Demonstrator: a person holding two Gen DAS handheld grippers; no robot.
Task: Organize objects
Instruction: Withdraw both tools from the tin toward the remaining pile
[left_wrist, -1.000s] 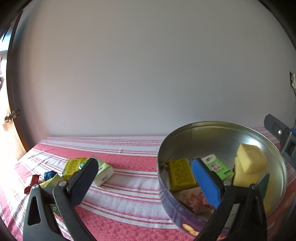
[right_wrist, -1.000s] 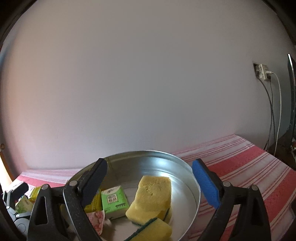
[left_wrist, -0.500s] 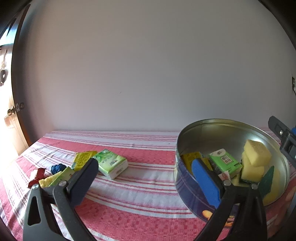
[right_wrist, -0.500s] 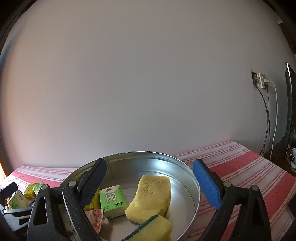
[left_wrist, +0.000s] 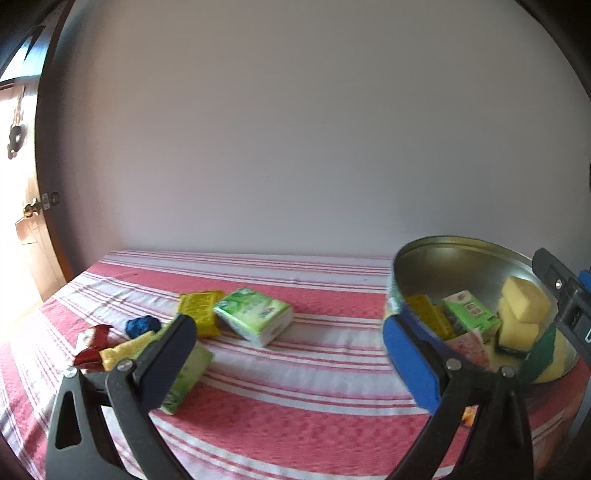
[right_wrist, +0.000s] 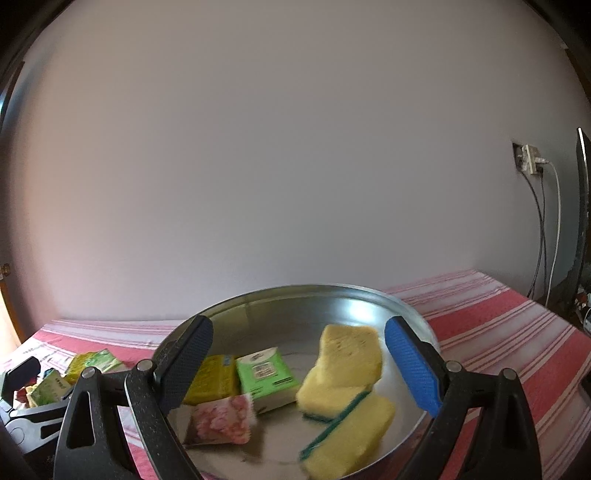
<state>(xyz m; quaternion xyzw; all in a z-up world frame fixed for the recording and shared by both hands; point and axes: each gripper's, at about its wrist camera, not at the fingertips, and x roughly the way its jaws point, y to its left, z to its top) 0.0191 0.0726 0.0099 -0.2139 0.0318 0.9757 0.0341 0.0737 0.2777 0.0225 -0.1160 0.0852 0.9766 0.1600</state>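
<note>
A round metal tin (right_wrist: 332, 295) (left_wrist: 443, 247) holds two yellow sponges (right_wrist: 351, 354), a green tissue pack (right_wrist: 264, 373), a yellow packet (right_wrist: 214, 376) and a pink floral pack (right_wrist: 221, 417). My right gripper (right_wrist: 297, 365) hovers open over the tin with nothing between its fingers. My left gripper (left_wrist: 286, 358) stands open above the striped cloth, left of the tin. Loose on the cloth lie a green tissue pack (left_wrist: 255, 314), a yellow packet (left_wrist: 199, 308), another green pack (left_wrist: 188, 373) behind the left finger, a yellow piece (left_wrist: 123, 349), and blue (left_wrist: 142, 325) and red (left_wrist: 92, 347) items.
The red and white striped cloth (left_wrist: 314, 406) covers the table up to a plain wall. A door with a knob (left_wrist: 33, 210) is at the far left. A wall socket with cables (right_wrist: 528, 162) and a dark screen edge (right_wrist: 583, 221) stand at the right.
My left gripper has swung left, away from the tin and toward the loose packs on the cloth. The right gripper has shifted slightly over the tin and stays open.
</note>
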